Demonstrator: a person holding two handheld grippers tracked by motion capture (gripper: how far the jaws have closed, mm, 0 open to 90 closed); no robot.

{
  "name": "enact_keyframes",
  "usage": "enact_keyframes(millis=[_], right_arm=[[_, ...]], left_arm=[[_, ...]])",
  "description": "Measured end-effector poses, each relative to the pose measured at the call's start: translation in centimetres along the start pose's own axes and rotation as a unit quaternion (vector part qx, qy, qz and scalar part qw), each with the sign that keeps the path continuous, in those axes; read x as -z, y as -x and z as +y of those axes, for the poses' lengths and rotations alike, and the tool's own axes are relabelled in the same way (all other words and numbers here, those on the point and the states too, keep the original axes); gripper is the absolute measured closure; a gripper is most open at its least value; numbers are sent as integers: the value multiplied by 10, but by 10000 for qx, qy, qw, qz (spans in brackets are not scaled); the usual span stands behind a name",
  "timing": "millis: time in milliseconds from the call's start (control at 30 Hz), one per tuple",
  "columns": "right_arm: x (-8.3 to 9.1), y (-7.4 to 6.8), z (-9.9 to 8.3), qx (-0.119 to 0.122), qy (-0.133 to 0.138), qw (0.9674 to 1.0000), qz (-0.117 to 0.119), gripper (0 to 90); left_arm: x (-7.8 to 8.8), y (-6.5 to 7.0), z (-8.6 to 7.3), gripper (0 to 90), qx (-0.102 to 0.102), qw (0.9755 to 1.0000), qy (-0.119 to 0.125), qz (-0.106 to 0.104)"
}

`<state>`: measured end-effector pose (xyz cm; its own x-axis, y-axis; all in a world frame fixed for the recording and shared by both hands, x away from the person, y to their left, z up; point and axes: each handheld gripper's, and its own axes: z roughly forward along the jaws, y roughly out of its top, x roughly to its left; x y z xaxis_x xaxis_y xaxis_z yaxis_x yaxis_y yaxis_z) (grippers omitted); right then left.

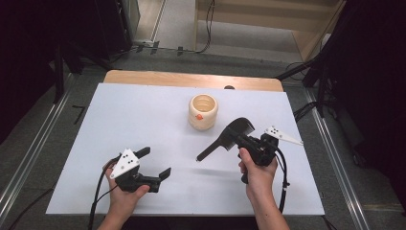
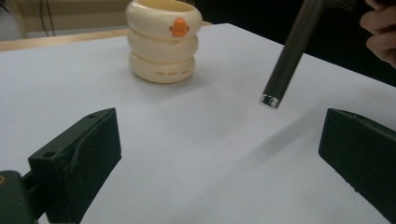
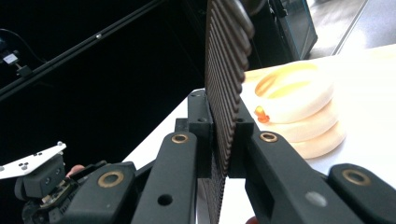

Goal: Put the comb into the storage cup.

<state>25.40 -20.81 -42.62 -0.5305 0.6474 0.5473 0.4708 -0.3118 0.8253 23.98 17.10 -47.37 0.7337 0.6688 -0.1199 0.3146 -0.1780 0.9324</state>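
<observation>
High view, lower left of the frame: the left gripper (image 1: 154, 163) rests low over the white table (image 1: 143, 124) in the person's left hand (image 1: 125, 195), its jaws spread wide with nothing between them. At lower right, the right hand (image 1: 258, 175) holds the right gripper (image 1: 246, 139), whose jaws are clamped on the toothed head of a black comb (image 1: 225, 139); the comb's handle slants down toward frame centre, its tip raised off the table. Farther up, at centre, a cream ringed cup (image 1: 203, 111) with an orange mark stands upright, apart from the comb. Right gripper view shows the comb's teeth (image 3: 224, 93) pinched between both jaws.
</observation>
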Motion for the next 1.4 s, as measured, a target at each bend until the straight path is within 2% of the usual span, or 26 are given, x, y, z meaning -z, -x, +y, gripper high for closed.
enact_keyframes(millis=[233,500,733,1000,1333,1400], right_arm=[[2,1,5,78,6,10000,-45,826],[1,1,8,172,39,9998,-113,826],[2,3,11,163,68,9998,-113,826],[4,4,17,211,97,9996,-138,826],[3,4,28,307,136,9992,-220,826],[2,4,30,321,138,9991,-226,826]], left_arm=[[14,-20,0,0,155,9995,67,258],[29,-37,-3,0,220,9986,140,455],[43,-52,-8,0,325,9971,173,667],[55,-62,-13,0,339,9962,209,780],[73,-78,-20,0,483,9935,269,994],[76,-80,-21,0,446,9933,265,1028]])
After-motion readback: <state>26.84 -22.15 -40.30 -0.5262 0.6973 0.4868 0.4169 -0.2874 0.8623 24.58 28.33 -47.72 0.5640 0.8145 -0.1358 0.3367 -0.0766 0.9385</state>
